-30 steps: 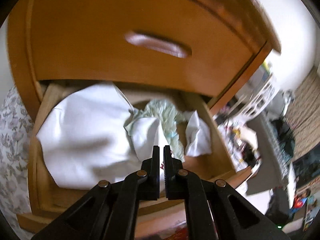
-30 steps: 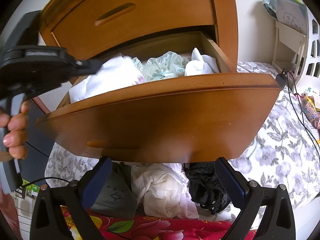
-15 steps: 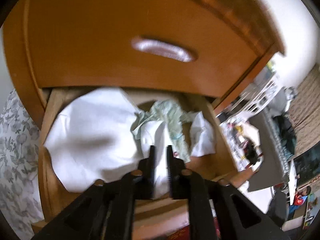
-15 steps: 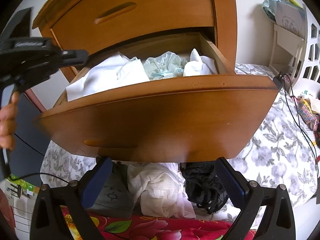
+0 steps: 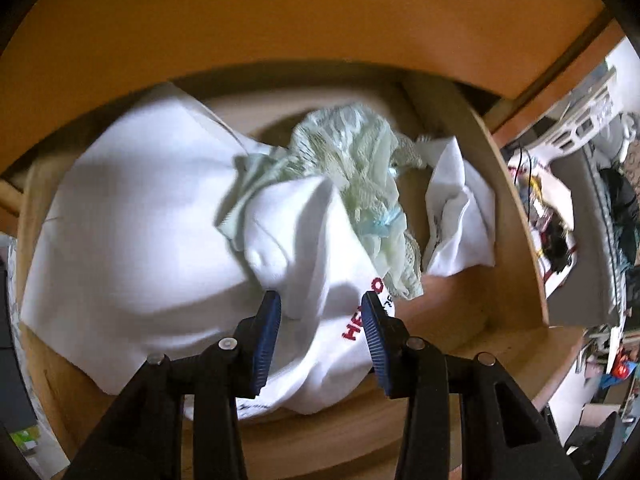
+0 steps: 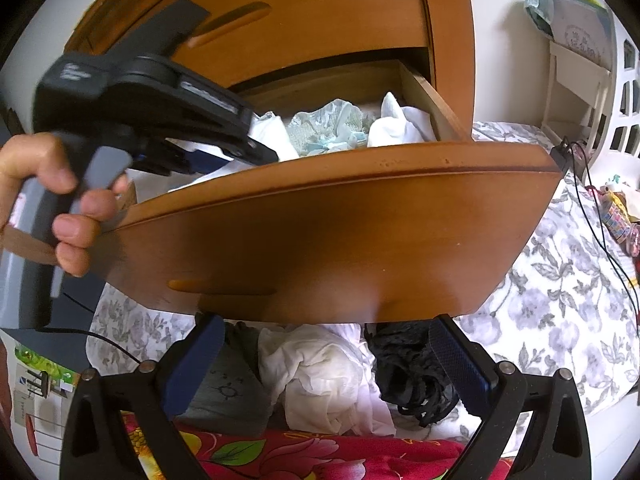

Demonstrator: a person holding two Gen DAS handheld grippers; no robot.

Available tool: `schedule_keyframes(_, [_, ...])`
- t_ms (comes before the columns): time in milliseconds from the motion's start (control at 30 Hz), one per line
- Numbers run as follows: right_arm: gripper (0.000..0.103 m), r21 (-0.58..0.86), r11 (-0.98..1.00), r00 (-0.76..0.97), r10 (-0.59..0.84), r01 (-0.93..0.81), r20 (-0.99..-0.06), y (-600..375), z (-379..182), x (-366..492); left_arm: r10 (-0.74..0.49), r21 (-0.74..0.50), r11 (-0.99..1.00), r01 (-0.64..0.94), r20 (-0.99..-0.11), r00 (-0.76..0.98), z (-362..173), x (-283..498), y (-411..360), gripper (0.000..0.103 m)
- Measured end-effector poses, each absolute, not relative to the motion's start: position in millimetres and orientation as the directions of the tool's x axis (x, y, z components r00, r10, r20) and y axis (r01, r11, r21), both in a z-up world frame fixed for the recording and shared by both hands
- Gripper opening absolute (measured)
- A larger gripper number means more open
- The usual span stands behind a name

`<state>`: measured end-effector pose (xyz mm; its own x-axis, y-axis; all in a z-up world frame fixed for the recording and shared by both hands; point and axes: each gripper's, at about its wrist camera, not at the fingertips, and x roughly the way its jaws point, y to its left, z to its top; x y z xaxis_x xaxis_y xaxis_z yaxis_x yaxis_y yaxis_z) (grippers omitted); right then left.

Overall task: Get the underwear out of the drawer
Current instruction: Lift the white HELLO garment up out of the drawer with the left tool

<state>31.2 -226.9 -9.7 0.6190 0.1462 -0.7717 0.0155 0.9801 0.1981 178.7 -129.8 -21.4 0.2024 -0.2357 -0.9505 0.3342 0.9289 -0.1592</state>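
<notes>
The open wooden drawer [image 5: 516, 240] holds white underwear with red lettering [image 5: 316, 280], a pale green lace piece [image 5: 360, 168], a large white garment [image 5: 132, 232] and a small white piece [image 5: 456, 216]. My left gripper [image 5: 322, 304] is open inside the drawer, its blue pads on either side of the lettered white underwear. In the right wrist view the drawer front [image 6: 340, 232] fills the middle, and a hand [image 6: 60, 200] holds the left gripper body [image 6: 140, 112] over the drawer. My right gripper [image 6: 328, 348] hangs open below the drawer front, holding nothing.
Under the drawer lie a white garment [image 6: 320, 376], black lace [image 6: 408, 372] and a grey piece [image 6: 228, 392] on a floral sheet [image 6: 560, 312]. A closed upper drawer [image 6: 312, 12] sits above. A red flowered cloth [image 6: 320, 456] is nearest. Cables [image 6: 600, 220] run at the right.
My left gripper has gone from shut to open and pushed down into the drawer, around the lettered white underwear. The right gripper has stayed where it was, open.
</notes>
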Motion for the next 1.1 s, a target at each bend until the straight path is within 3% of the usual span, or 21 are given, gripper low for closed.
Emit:
schedule_keyframes(33, [0.103,0.201,0.979,0.618,0.149,0.016,-0.772,-227,-10,31,-0.237,-0.159,0.927,0.340,-0.950,0.204,-22,179,-132,0.036])
schedule_keyframes(67, [0.103,0.202,0.979,0.617,0.150,0.016,-0.772,-228,-10,32,-0.244,-0.162,0.923,0.350,-0.948,0.206,-22,177,-134,0.018])
schedule_keyframes(133, [0.103,0.204,0.979,0.617,0.151,0.016,-0.772,-228,-10,31,-0.264,-0.180,0.919,0.350,-0.942,0.208,-23,175,-134,0.007])
schedule_keyframes(533, [0.103,0.189,0.982,0.618,0.136,0.021,-0.774,-225,-9,31,-0.486,-0.371,0.867,0.332,-0.776,0.402,9,147,-84,0.002])
schedule_keyframes(1100, [0.103,0.174,0.983,0.639,0.094,0.064,-0.764,-229,-6,25,-0.557,-0.446,0.823,0.352,-0.511,0.655,74,88,-23,0.002])
